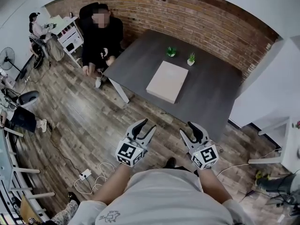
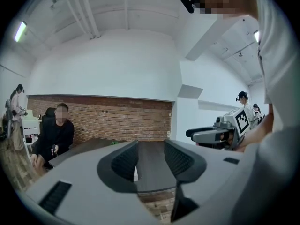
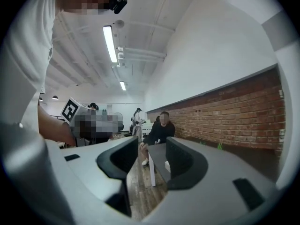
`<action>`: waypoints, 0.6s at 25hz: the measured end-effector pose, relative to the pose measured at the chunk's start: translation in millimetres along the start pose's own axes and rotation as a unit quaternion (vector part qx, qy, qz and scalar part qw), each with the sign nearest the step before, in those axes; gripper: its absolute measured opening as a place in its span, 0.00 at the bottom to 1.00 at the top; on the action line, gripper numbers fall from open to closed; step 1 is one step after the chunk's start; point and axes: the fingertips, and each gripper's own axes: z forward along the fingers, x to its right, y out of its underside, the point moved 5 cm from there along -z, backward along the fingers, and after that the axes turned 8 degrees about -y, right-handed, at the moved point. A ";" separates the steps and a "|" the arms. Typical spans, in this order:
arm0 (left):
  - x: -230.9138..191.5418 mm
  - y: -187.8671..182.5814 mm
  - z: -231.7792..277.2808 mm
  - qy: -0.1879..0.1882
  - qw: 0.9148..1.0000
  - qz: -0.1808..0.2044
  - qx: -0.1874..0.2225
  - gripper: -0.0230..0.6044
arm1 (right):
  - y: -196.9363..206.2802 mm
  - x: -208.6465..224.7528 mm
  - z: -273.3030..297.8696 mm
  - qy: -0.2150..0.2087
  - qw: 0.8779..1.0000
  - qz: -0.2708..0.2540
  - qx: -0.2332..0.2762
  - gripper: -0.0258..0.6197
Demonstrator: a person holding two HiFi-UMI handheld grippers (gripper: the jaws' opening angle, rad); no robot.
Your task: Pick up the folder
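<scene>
Lying flat on table (image 1: 213, 100), folder (image 1: 167, 81); two pots (image 1: 191, 63) nearby hold green plants (image 1: 171, 51); left tongs (image 1: 147, 125), right tongs (image 1: 187, 128) parted, empty.

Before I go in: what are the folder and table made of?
Folder: probably card or plastic, matte pale beige, flat with crisp edges. Table: likely laminate or painted board, matte dark grey, no visible grain.

My head camera looks steeply down; cameras on my left gripper (image 1: 147, 124) and right gripper (image 1: 186, 127) look level; all share the table (image 1: 211, 93).
</scene>
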 end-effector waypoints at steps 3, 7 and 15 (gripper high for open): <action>7.3 -3.7 21.0 -0.005 1.000 0.001 -0.005 0.35 | 1.1 21.3 -2.2 -0.012 1.000 0.011 -0.002 0.36; 17.0 -9.5 44.4 -0.007 1.000 0.008 -0.008 0.37 | 0.2 44.4 -2.9 -0.024 1.000 0.013 -0.001 0.37; 16.4 -16.1 76.8 -0.003 1.000 0.012 -0.010 0.38 | -0.8 74.1 6.0 -0.026 0.999 0.021 0.001 0.38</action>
